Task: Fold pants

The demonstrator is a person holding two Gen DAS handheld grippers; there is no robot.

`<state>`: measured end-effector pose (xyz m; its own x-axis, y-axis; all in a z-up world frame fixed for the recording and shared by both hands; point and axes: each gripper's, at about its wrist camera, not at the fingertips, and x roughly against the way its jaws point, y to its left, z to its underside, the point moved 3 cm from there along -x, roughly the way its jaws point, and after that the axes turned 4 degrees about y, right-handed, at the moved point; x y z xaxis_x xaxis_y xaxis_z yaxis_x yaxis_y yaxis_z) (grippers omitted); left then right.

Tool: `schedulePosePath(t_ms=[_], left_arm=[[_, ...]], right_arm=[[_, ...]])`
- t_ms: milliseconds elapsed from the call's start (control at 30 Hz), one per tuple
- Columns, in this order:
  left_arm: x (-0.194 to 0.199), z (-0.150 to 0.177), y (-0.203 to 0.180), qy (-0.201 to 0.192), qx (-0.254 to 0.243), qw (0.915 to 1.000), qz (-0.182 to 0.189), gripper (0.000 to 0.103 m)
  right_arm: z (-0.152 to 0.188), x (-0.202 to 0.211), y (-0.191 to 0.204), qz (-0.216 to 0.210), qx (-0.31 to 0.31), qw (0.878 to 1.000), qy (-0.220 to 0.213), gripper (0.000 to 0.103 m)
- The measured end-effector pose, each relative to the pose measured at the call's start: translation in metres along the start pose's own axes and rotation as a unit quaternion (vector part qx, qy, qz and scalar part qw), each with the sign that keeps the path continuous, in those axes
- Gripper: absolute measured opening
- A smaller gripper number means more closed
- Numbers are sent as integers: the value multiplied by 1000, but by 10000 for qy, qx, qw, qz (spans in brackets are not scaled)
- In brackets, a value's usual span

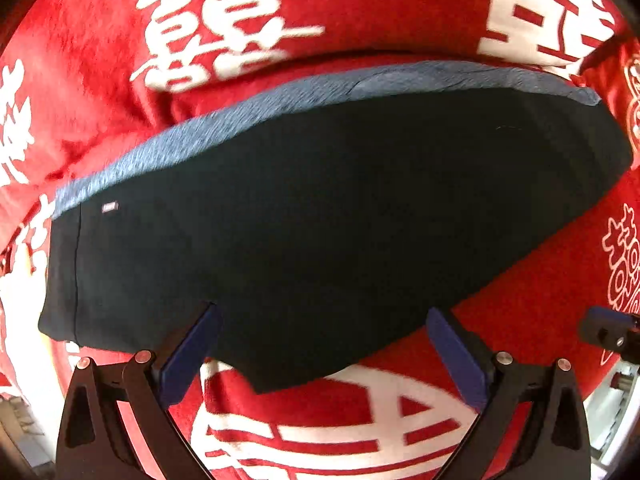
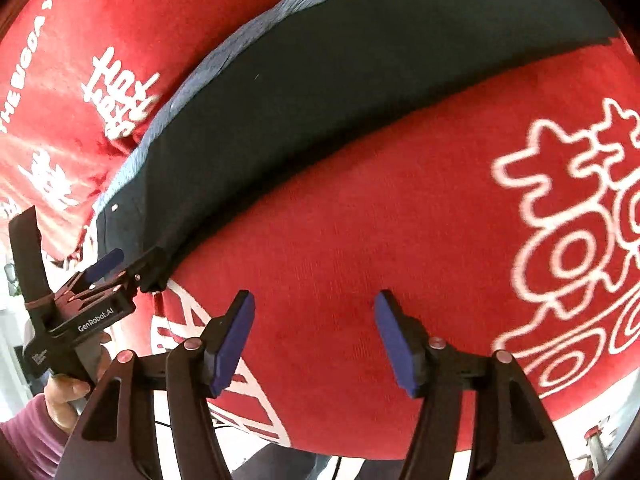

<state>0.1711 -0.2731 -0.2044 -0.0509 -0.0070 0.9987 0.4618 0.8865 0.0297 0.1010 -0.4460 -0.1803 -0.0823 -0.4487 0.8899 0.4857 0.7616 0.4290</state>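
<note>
Right now we see the dark pants [image 1: 320, 216] lying flat on the red blanket [image 1: 104, 60] with white characters, their blue-grey waistband [image 1: 224, 120] along the far edge. Our left gripper [image 1: 322, 340] is released, jaws spread wide over the near hem — nothing between them. Our right gripper [image 2: 314, 332] is also released, hovering above bare blanket just beside the pants, near the blanket's front edge. From the right wrist view, the left gripper's fingertips [image 2: 154, 266] touch the fabric's corner.
</note>
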Motion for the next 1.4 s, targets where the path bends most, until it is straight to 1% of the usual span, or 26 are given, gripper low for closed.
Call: schedulePosePath(t_ms=[67,100,200,233,267,300,333,367,433,500,600,633,667,700,733,800,833,967,1000,1033,1067,1100,1167,1267,1333,1400], left_arm=[[7,-11,-9,-106,24,9999,-38,103],[8,-17,-11,-149,47,9999,-38,103],[11,-40,-26,-285,150,9995,-76,103],[11,-48,-27,-320,194,9992,-99,103],[11,-58,-33,-363,266,9989,-138,103],[11,-68,-39,-409,358,9984,-151,103],[10,-75,-44,-437,424,9981,-137,103],[9,-84,-50,-467,501,9976,-132,103],[0,-98,-44,-480,575,9970,-195,103],[-14,-105,-50,-390,578,9970,-347,103],[-31,-103,-61,-152,445,9976,-505,103],[-33,-101,-62,-175,431,9976,-519,103],[-31,-100,-62,-290,441,9973,-517,103],[-31,-100,-63,-279,405,9974,-522,103],[-31,-100,-63,-277,395,9975,-521,103],[-32,-102,-65,-249,361,9976,-539,103],[-32,-102,-65,-243,323,9976,-559,103],[-27,-94,-71,-267,187,9972,-671,103],[-36,-101,-66,-258,193,9971,-684,103],[-35,-99,-66,-251,204,9970,-697,103],[-35,-100,-66,-241,209,9969,-721,103],[-34,-99,-68,-235,208,9967,-749,103],[-32,-98,-71,-239,164,9962,-826,103],[-29,-98,-76,-212,114,9957,-897,103],[-26,-97,-79,-118,230,9963,-824,103],[-28,-97,-73,27,471,9968,-652,103]], right_arm=[[-6,14,-12,-36,-61,9999,-146,67],[-11,25,-20,-5,-98,9995,-311,67],[-31,54,-50,263,-233,9961,-809,66],[-41,62,-59,373,-301,9942,-964,62],[-49,68,-67,441,-342,9925,-1084,53],[-60,76,-77,511,-377,9907,-1201,31],[-70,82,-86,600,-411,9892,-1276,27],[-84,89,-97,759,-446,9867,-1363,27],[-109,94,-108,866,-409,9851,-1430,27],[-130,93,-115,997,-308,9843,-1424,27],[-144,88,-129,1226,-97,9832,-1348,27],[-150,87,-133,1314,-36,9818,-1374,27],[-154,91,-138,1345,-37,9805,-1436,27],[-160,96,-142,1463,-126,9772,-1531,27],[-164,102,-148,1477,-283,9753,-1616,27],[-165,114,-153,1175,-551,9772,-1682,27],[-161,121,-155,994,-587,9781,-1731,27],[-128,138,-142,147,-475,9818,-1834,30],[-118,140,-140,-47,-513,9811,-1868,36],[-107,141,-139,-253,-593,9795,-1910,46],[-99,140,-139,-468,-700,9774,-1938,52],[-94,138,-139,-656,-824,9747,-1970,60],[-82,134,-141,-832,-953,9719,-1984,61],[-72,122,-135,-855,-988,9745,-1825,61],[-65,115,-134,-894,-1005,9766,-1676,61],[-60,108,-133,-874,-992,9784,-1588,61]])
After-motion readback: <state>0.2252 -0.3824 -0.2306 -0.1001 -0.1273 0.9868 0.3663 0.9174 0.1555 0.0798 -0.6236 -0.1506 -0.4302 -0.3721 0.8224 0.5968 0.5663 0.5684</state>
